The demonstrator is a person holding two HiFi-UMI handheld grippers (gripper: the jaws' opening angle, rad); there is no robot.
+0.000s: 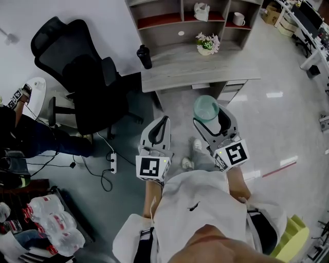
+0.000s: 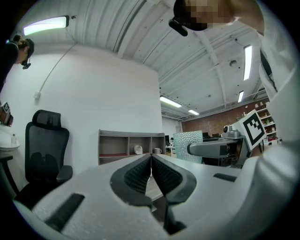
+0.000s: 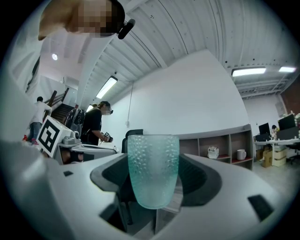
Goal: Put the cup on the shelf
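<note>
A pale green dimpled plastic cup (image 3: 153, 170) stands upright between the jaws of my right gripper (image 1: 211, 119), which is shut on it; the head view shows the cup's round rim (image 1: 206, 107) from above. The left gripper (image 1: 163, 123) hangs beside it with its jaws shut on nothing, pads touching (image 2: 151, 174). The grey wooden shelf unit (image 1: 193, 20) stands on a desk ahead, with red-lined compartments. The same shelf (image 3: 225, 147) shows far off to the right of the cup, and the shelf (image 2: 123, 146) shows behind the left jaws.
On the desk (image 1: 200, 69) stand a black bottle (image 1: 144, 56) and a flower pot (image 1: 207, 44). A white mug (image 1: 238, 19) and a white bag (image 1: 202, 11) sit in the shelf. A black office chair (image 1: 82, 77) stands left, with a power strip (image 1: 113, 163) on the floor.
</note>
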